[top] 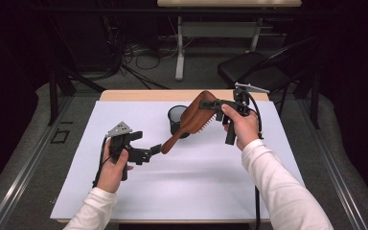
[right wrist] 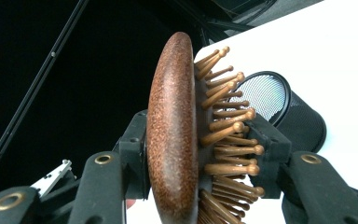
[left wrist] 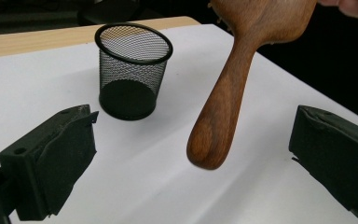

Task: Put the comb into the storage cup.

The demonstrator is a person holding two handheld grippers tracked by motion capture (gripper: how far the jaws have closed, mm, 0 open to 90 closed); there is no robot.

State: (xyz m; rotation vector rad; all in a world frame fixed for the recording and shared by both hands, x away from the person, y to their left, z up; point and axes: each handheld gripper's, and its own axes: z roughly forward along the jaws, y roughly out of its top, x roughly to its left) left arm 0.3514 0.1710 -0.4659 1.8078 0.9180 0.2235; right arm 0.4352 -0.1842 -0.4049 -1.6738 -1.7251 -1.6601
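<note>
Two black jaws fill the bottom of the right gripper view, closed on the head of a wooden hairbrush (right wrist: pixel 175 130): one pad presses its smooth brown back, the other sits among the wooden bristles (right wrist: pixel 223 135). Behind the bristles that view catches the rim of a black mesh cup (right wrist: pixel 284 112) on the white table cover (right wrist: pixel 335 56).

From the high view the grip reads differently: the right gripper (top: pixel 219 106) is held up above the far part of the table by the person's right hand (top: pixel 242 127), and the hairbrush (top: pixel 191 120) slants down from it toward the left, its handle end reaching to the left gripper (top: pixel 154 149). The mesh cup (top: pixel 176 120) stands just behind the brush, partly covered by it.

Whether the left gripper has the handle is not clear from above. The left gripper view settles it: the jaws stand wide apart, one at each lower corner, and the rounded handle end (left wrist: pixel 209 144) hangs between them, touching neither pad, a little above the white table cover (left wrist: pixel 144 177). The same view shows the mesh cup (left wrist: pixel 133 70) upright, beyond and to the left of the handle. The left hand (top: pixel 112 165) holds its gripper low near the table.
</note>
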